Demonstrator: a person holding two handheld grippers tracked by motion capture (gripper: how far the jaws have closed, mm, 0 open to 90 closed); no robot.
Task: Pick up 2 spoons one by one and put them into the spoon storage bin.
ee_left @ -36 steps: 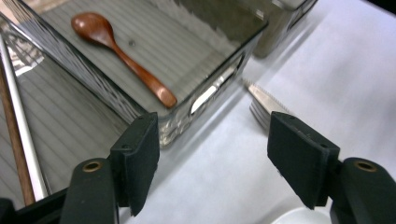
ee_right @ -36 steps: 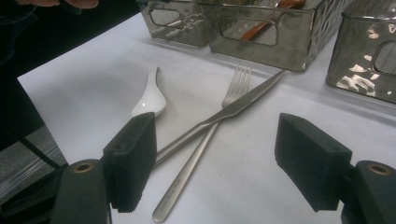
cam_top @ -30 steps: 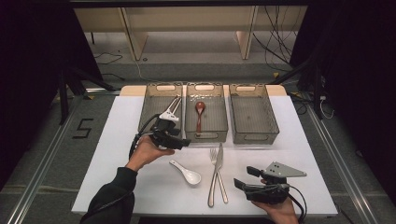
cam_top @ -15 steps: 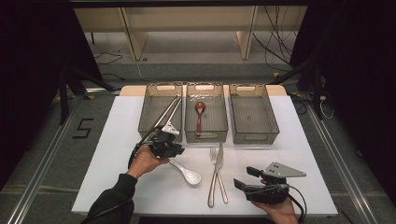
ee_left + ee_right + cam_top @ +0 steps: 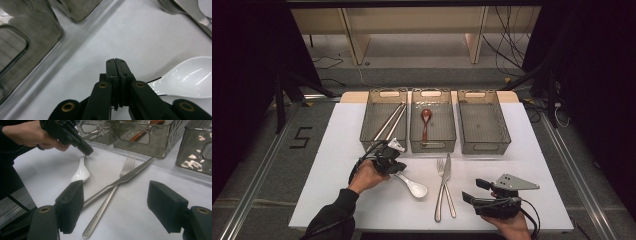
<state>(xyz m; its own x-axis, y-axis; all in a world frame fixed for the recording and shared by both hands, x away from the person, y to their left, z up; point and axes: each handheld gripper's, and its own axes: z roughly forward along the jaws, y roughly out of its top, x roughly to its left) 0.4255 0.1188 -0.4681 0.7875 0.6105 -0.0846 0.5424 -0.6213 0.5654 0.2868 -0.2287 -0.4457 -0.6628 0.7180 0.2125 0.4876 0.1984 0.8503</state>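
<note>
High view: chopsticks (image 5: 388, 122) and brown spoon (image 5: 425, 123) are binned; my left gripper (image 5: 396, 166) has just been closing on the white spoon's (image 5: 412, 186) handle, right gripper (image 5: 477, 190) open; fork (image 5: 440, 187), knife (image 5: 448, 183) remain.

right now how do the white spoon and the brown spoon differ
The white spoon lies on the bare table, its handle at the shut left gripper; the brown spoon lies in the middle bin, untouched. The white one is shorter with a broad bowl; the brown one is slimmer. Both lie flat.
</note>
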